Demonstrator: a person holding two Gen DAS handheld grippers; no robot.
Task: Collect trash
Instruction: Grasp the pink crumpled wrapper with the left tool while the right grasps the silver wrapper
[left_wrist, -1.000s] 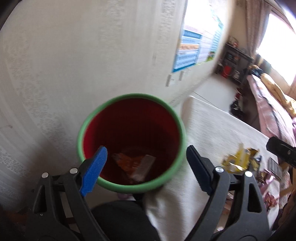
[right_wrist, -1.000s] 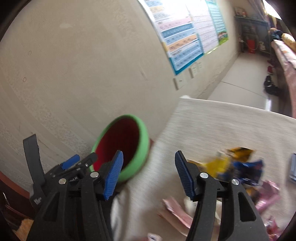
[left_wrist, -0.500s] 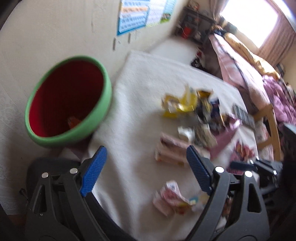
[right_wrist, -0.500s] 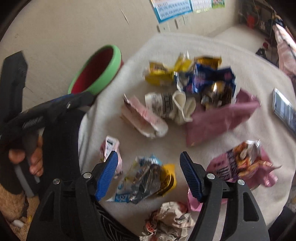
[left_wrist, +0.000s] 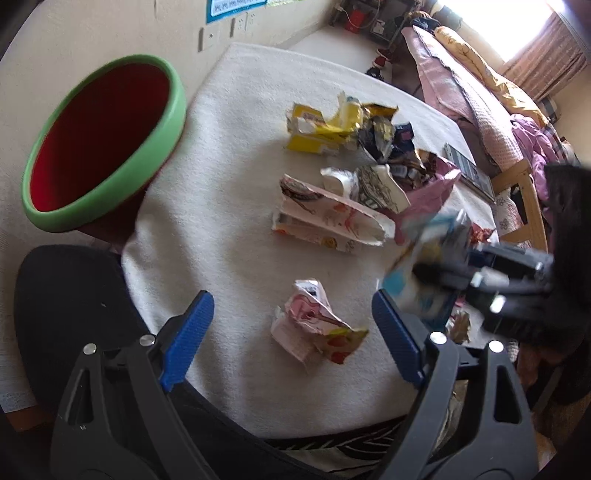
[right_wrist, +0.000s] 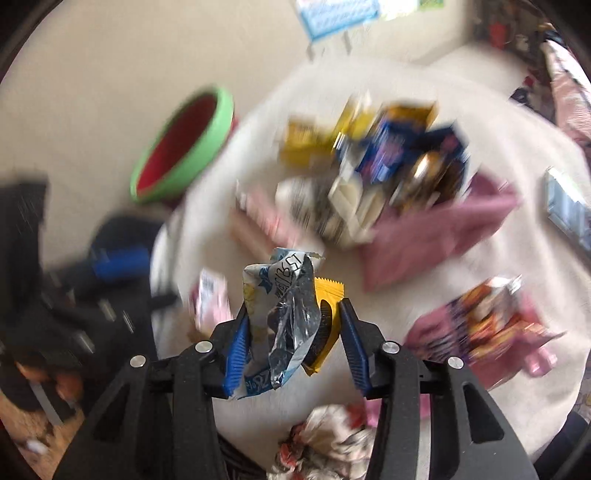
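- left tongs (left_wrist: 291, 332) gaping over crumpled pink wrapper (left_wrist: 314, 326) on white surface (left_wrist: 207, 221)
- red bin, green rim (left_wrist: 99, 147), far left
- right tongs (left_wrist: 465, 273) blurred, gripping blue-white wrapper (left_wrist: 421, 273)

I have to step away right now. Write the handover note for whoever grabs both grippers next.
Right gripper: jaws have just been closing, now shut on a crumpled silver-blue wrapper, lifted off the cloth.
Left gripper: open, empty, hanging over a crumpled pink wrapper near the table's front edge.
Bin, red with a green rim, stands off the table's left edge.
Done: one wrapper picked up.
Left: drop it in the bin, then clear the rest, namely the pink wrapper, the long pink carton, the yellow and blue packets and the pink bag.
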